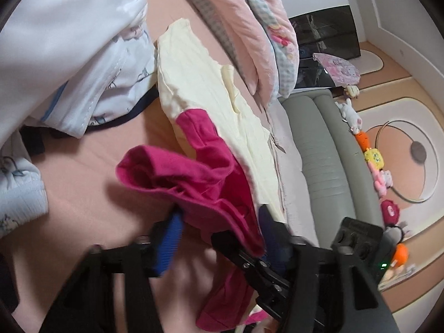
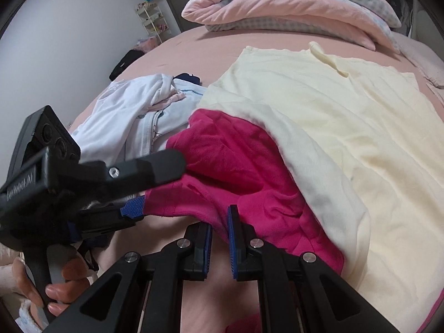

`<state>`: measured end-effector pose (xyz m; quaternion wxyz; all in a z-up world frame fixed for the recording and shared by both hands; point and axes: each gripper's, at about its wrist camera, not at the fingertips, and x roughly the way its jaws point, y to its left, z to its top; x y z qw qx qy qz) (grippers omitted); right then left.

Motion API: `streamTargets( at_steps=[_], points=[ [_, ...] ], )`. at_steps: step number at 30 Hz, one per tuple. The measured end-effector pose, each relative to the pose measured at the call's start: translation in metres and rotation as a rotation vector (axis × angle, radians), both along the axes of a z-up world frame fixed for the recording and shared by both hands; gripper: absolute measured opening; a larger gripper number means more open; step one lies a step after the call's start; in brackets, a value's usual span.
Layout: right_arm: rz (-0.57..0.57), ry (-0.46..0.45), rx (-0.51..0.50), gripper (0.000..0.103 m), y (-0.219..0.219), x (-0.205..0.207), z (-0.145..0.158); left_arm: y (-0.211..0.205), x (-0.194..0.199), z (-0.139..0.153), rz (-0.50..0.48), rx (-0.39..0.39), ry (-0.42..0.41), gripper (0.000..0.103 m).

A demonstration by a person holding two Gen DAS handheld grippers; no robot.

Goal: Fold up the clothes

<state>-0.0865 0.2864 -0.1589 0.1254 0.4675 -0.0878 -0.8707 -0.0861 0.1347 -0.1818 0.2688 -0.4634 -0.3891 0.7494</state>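
— On the pink bed sheet [image 2: 211, 47], what lies where?

— A crumpled magenta garment [image 2: 236, 166], a soft knit with a fine ribbed weave, sits bunched at the near edge. A broad pale yellow garment [image 2: 347, 116] is spread flat beyond it, and one wrinkled edge of it overlaps the magenta cloth.

— And the grippers?

— The left gripper [image 2: 158, 186] pinches the magenta garment's hem between black fingers with ridged blue pads [image 2: 133, 206]; a hand [image 2: 59, 285] grips its handle. From its own camera the cloth drapes over the left gripper [image 1: 219, 233]. The right gripper [image 2: 219, 238] stands slightly parted, its blue pads on either side of a fold of the same magenta cloth. Whether they press it, I cannot tell.

— What else is around?

— A heap of white clothes [image 2: 133, 111] with stitched seams lies to the left. A plush pink quilt [image 2: 291, 8] with a checked lining is piled at the far end. Small stuffed toys [image 1: 374, 161] line a grey padded ledge [image 1: 324, 149].
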Motion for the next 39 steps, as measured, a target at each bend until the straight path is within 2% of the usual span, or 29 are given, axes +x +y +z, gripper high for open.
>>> streamTargets(
  at_steps=[5,13,14,15,18,25,28,37,39],
  points=[
    [-0.005,0.016,0.018,0.009,-0.004,0.003,0.007,-0.003,0.003,-0.012,0.007,0.020,-0.038,0.019],
    [0.004,0.006,0.114,0.011,-0.017,0.006,0.006,-0.006,0.007,-0.011,-0.002,0.007,-0.012,0.014],
    [0.003,0.004,0.136,0.017,-0.018,0.006,0.006,-0.007,0.007,-0.011,-0.004,0.009,-0.009,0.014],
    [0.002,0.002,0.159,0.029,-0.019,0.006,0.006,-0.008,0.007,-0.010,-0.006,0.013,-0.007,0.014],
    [-0.006,0.009,0.244,0.049,-0.020,0.008,0.001,-0.008,0.007,-0.007,-0.011,0.001,0.005,0.014],
    [-0.025,0.029,0.445,0.050,-0.020,0.012,-0.010,-0.009,0.008,0.000,-0.021,0.006,0.033,0.013],
    [-0.018,0.056,0.495,0.050,-0.025,0.013,-0.015,-0.008,0.009,0.003,-0.026,-0.008,0.040,0.013],
    [-0.031,0.057,0.486,0.050,-0.032,-0.002,-0.025,-0.009,0.011,0.007,-0.049,-0.023,0.038,0.013],
    [-0.032,0.060,0.483,0.044,-0.032,-0.004,-0.024,-0.010,0.011,0.008,-0.050,-0.023,0.039,0.013]
  ],
)
